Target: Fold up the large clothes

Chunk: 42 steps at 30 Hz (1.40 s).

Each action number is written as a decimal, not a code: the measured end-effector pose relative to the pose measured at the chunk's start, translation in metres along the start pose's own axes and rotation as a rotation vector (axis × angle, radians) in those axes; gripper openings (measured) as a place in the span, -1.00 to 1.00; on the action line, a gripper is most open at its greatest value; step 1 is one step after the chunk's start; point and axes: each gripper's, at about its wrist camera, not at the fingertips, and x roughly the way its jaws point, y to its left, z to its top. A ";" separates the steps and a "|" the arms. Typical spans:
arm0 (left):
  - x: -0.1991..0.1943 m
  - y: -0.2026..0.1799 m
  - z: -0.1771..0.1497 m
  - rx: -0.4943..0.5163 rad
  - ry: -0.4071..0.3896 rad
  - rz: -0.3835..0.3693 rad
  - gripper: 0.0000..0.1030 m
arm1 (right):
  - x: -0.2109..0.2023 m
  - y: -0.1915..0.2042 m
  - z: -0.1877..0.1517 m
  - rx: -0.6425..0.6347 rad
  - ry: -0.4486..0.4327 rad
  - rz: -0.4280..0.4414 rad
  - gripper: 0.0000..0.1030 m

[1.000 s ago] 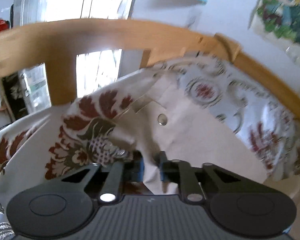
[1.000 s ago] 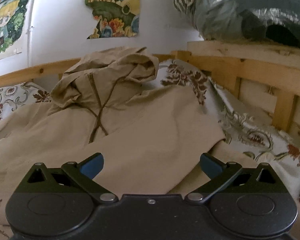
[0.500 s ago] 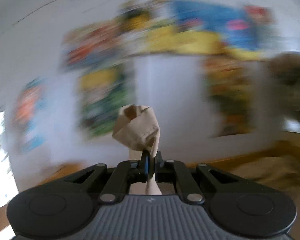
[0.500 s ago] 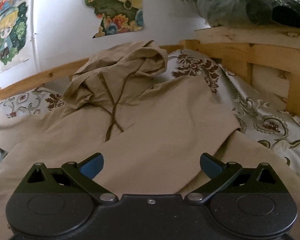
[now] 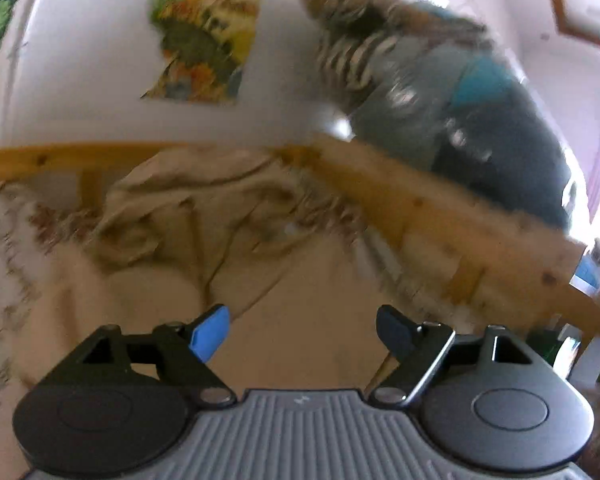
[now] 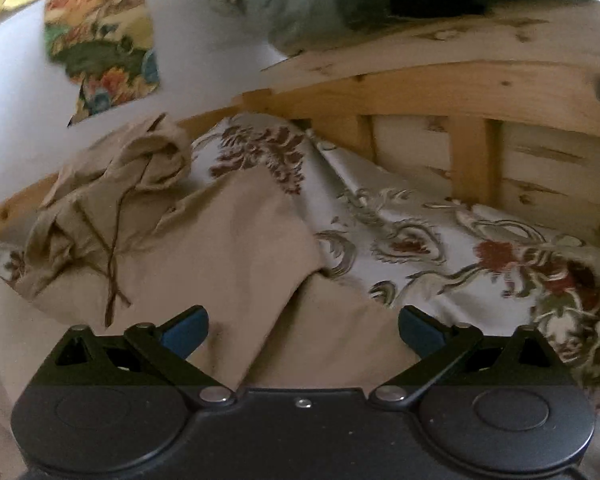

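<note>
A beige hooded jacket point(image 6: 228, 240) lies spread on the bed, its hood point(image 6: 140, 168) bunched toward the far rail with brown drawstrings point(image 6: 112, 264) trailing down. It also shows, blurred, in the left wrist view point(image 5: 228, 240). My left gripper point(image 5: 304, 328) is open and empty above the jacket's body. My right gripper point(image 6: 304, 330) is open and empty, hovering over the jacket's folded right side.
A floral bedsheet point(image 6: 440, 240) covers the mattress. A wooden bed rail point(image 6: 460, 92) runs along the right and back, also in the left wrist view point(image 5: 440, 216). A bundle in a plastic bag point(image 5: 452, 112) sits on the rail. Posters point(image 6: 104, 48) hang on the wall.
My left gripper let go of the beige cloth it held, opened, and swung right over the jacket. My right gripper stayed open and shifted slightly right.
</note>
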 end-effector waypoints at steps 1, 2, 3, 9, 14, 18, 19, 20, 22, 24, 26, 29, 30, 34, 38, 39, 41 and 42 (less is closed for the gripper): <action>-0.004 0.011 -0.006 -0.007 0.020 0.040 0.68 | -0.003 0.001 0.001 -0.002 -0.020 -0.016 0.96; -0.007 0.018 -0.012 -0.019 0.036 0.079 0.69 | -0.006 0.003 0.001 -0.015 -0.042 -0.026 0.96; -0.010 0.032 -0.014 -0.038 0.053 0.135 0.69 | -0.009 0.005 0.001 -0.030 -0.060 -0.014 0.96; 0.005 0.139 -0.024 -0.134 0.130 0.536 0.69 | -0.009 0.028 -0.013 -0.120 0.000 0.132 0.83; 0.040 0.218 -0.029 -0.256 0.181 0.619 0.49 | 0.007 0.049 -0.036 -0.208 0.109 0.172 0.55; 0.052 0.242 -0.028 -0.322 0.199 0.585 0.48 | 0.024 0.066 -0.045 -0.279 0.138 0.208 0.23; 0.056 0.247 -0.025 -0.305 0.218 0.582 0.48 | 0.029 0.068 -0.046 -0.288 0.136 0.204 0.22; 0.061 0.250 -0.022 -0.271 0.237 0.586 0.50 | 0.033 0.072 -0.048 -0.293 0.133 0.204 0.22; 0.071 0.252 -0.017 -0.189 0.270 0.582 0.53 | 0.040 0.074 -0.049 -0.289 0.142 0.213 0.22; 0.084 0.256 -0.014 -0.139 0.293 0.570 0.53 | 0.050 0.073 -0.049 -0.271 0.163 0.204 0.20; 0.096 0.265 -0.015 -0.161 0.317 0.545 0.33 | 0.057 0.072 -0.048 -0.253 0.183 0.208 0.19; 0.108 0.275 -0.021 -0.239 0.334 0.476 -0.94 | 0.059 0.070 -0.049 -0.240 0.194 0.220 -0.35; 0.108 0.276 -0.024 -0.259 0.324 0.483 -0.95 | 0.060 0.067 -0.048 -0.223 0.205 0.232 -0.83; 0.103 0.270 -0.026 -0.255 0.285 0.499 -1.00 | 0.056 0.061 -0.044 -0.168 0.193 0.246 -0.97; 0.090 0.260 -0.022 -0.267 0.247 0.509 -1.00 | 0.033 0.064 -0.034 -0.216 0.100 0.191 -0.99; 0.088 0.256 -0.020 -0.261 0.243 0.516 -1.00 | 0.026 0.064 -0.032 -0.227 0.072 0.167 -1.00; 0.087 0.249 -0.017 -0.253 0.248 0.519 -1.00 | 0.016 0.062 -0.027 -0.229 0.046 0.135 -1.00; 0.087 0.244 -0.016 -0.241 0.249 0.533 -1.00 | 0.014 0.060 -0.027 -0.228 0.054 0.126 -1.00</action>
